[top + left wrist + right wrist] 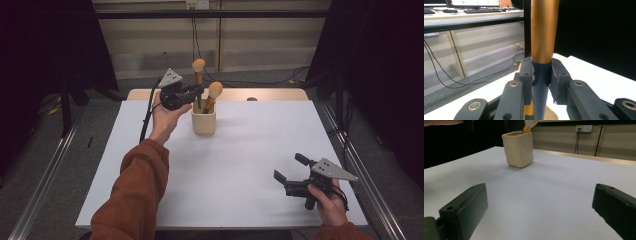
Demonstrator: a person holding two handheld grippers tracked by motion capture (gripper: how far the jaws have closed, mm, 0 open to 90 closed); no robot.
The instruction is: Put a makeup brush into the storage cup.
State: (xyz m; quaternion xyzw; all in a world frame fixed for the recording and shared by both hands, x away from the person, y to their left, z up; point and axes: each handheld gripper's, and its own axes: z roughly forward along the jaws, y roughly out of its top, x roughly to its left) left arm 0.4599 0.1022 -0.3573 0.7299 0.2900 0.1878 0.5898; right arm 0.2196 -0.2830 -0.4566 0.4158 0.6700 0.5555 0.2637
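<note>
A: From the high view we see the left gripper [199,92] raised at about eleven o'clock on the white table [250,150], level with the top of the beige cup [204,120]. Its jaws are clamped on the handle of an upright makeup brush [198,70], whose orange head stands above the gripper.

B: We agree, and a second brush [214,92] leans in the cup, its head tilting toward one o'clock. The cup itself sits on the far part of the table, at twelve o'clock from the middle.

A: The right gripper [289,172] rests low at about four o'clock, well apart from the cup. Its jaws stand wide apart with nothing between them.

B: In the left gripper view we look along the two black jaws, and they press on the held brush [541,75] from both sides, right where the dark lower handle meets the golden upper part. The brush runs straight up toward twelve o'clock. Below it, at six o'clock, we make out a bit of the cup's rim [551,115].

A: In the right gripper view the jaws sit at eight and four o'clock, spread with only bare table [549,195] between them. The cup [518,148] stands at eleven o'clock, with a brush handle [526,128] poking out of it
</note>
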